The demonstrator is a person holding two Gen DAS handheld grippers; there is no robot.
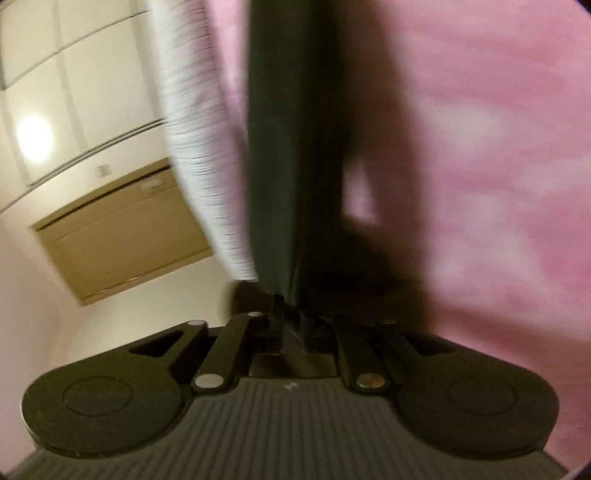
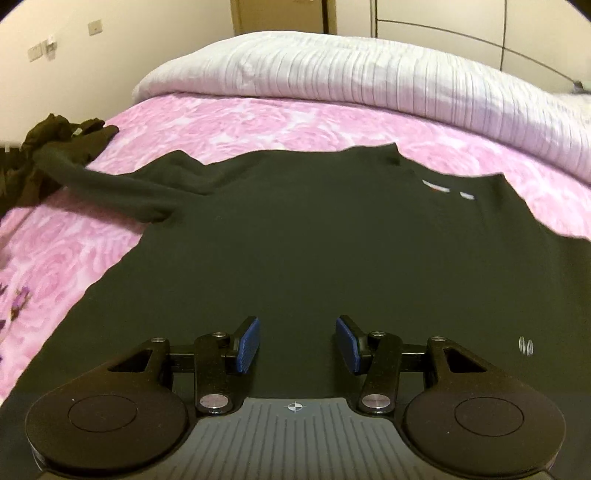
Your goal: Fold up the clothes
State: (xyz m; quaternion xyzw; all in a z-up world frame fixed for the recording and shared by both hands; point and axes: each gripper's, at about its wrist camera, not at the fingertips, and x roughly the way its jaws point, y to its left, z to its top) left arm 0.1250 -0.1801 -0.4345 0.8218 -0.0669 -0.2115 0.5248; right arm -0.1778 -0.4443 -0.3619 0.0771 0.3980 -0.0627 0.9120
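A dark long-sleeved shirt [image 2: 314, 240] lies spread flat on the pink rose-patterned bedspread [image 2: 258, 122], with small white marks [image 2: 443, 190] on its chest. Its left sleeve [image 2: 122, 188] stretches out toward the left edge of the right wrist view. My right gripper [image 2: 297, 339] hovers over the shirt's lower part, open, its blue pads [image 2: 247, 343] wide apart and nothing between them. In the blurred, rolled left wrist view, my left gripper [image 1: 293, 314] is shut on a strip of dark fabric [image 1: 291, 147] that runs straight away from the jaws, over the pink bedspread [image 1: 480, 147].
A white ribbed duvet [image 2: 351, 74] is bunched along the far side of the bed. A crumpled brown garment [image 2: 48, 133] sits at the left edge of the bed. Cream walls, wardrobe doors [image 2: 461, 22] and a tan door [image 1: 122, 236] stand behind.
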